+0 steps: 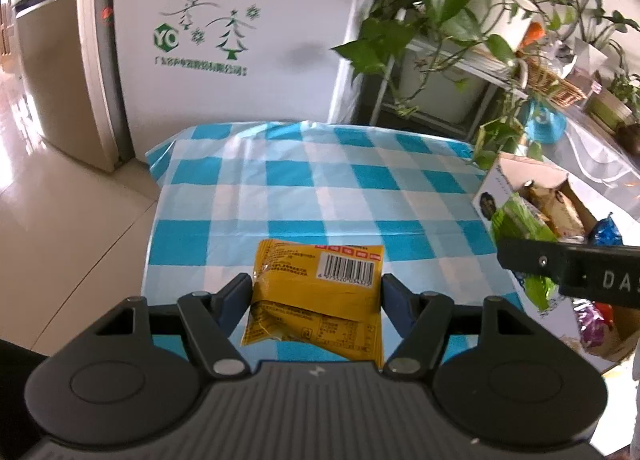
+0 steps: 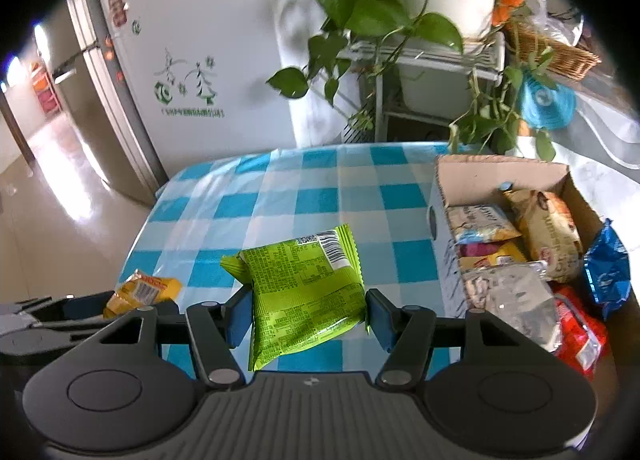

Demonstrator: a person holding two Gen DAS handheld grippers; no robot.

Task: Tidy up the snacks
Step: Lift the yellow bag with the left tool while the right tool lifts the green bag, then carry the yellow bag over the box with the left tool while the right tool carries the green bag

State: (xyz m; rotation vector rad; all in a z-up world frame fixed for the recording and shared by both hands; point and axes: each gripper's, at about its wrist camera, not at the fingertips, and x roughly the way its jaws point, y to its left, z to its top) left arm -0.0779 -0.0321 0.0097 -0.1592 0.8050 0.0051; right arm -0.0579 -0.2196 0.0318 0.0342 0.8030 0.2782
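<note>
The left gripper tilts down over the worktop, its jaws pressed against both sides of a yellow packet. The right gripper tilts down likewise, jaws clamped on a green packet. It sits to the right of the left one.

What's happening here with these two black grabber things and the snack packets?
A person is sorting snacks with two hand-held grippers. The left gripper has its fingers closed on a yellow packet; the right gripper holds a green packet. Both are above the blue checked tablecloth. A cardboard box at the right already holds several snacks.
</note>
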